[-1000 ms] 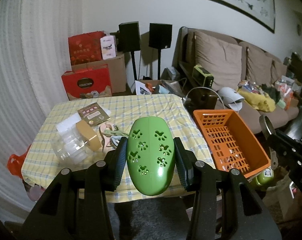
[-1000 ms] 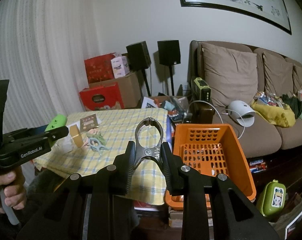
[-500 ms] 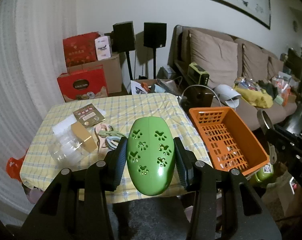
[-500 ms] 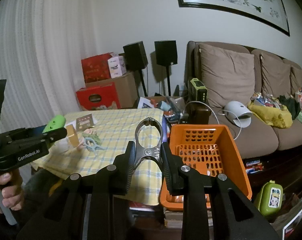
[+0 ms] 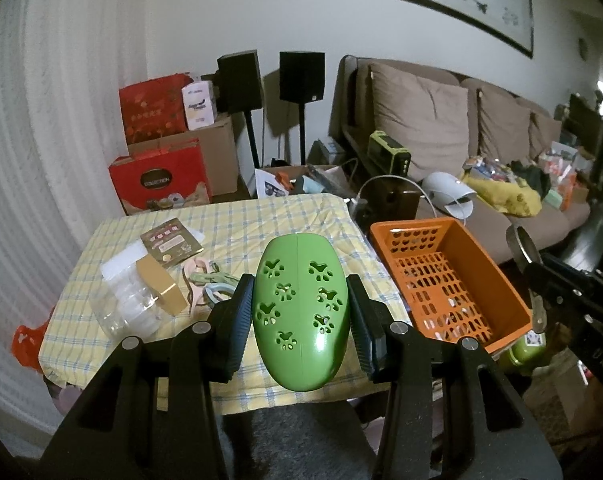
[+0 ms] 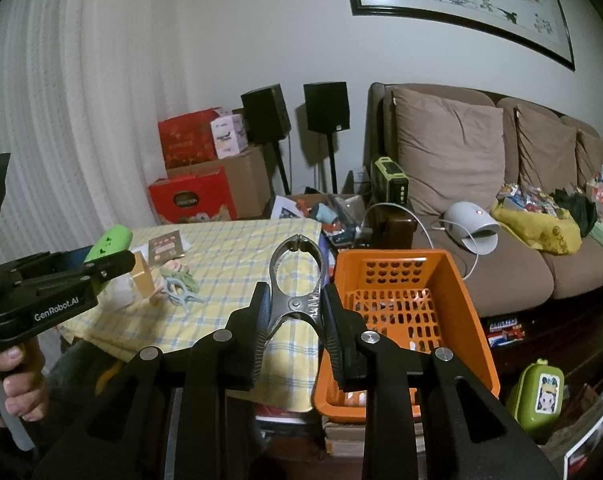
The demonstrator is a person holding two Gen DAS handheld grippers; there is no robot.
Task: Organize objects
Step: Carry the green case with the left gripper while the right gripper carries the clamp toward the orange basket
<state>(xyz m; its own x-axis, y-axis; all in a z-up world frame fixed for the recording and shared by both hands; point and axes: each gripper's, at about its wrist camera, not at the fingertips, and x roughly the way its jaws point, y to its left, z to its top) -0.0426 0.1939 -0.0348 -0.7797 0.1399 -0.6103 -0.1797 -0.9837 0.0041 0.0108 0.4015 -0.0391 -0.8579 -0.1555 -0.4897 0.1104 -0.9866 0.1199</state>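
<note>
Left gripper (image 5: 300, 312) fingers pinch the green paw-print case (image 5: 301, 312) at frame centre; smooth, probably slippery hollow plastic, best held broadside. Right gripper (image 6: 294, 308) fingers clamp the stiff metal clip (image 6: 297, 280) left of the orange basket (image 6: 453, 280).

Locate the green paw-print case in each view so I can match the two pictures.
Left wrist view: the green oval plastic case with paw-print holes sits at centre, clamped in the left gripper.
Right wrist view: far left, only its tip shows.
Shared landmark: the orange perforated plastic basket.
</note>
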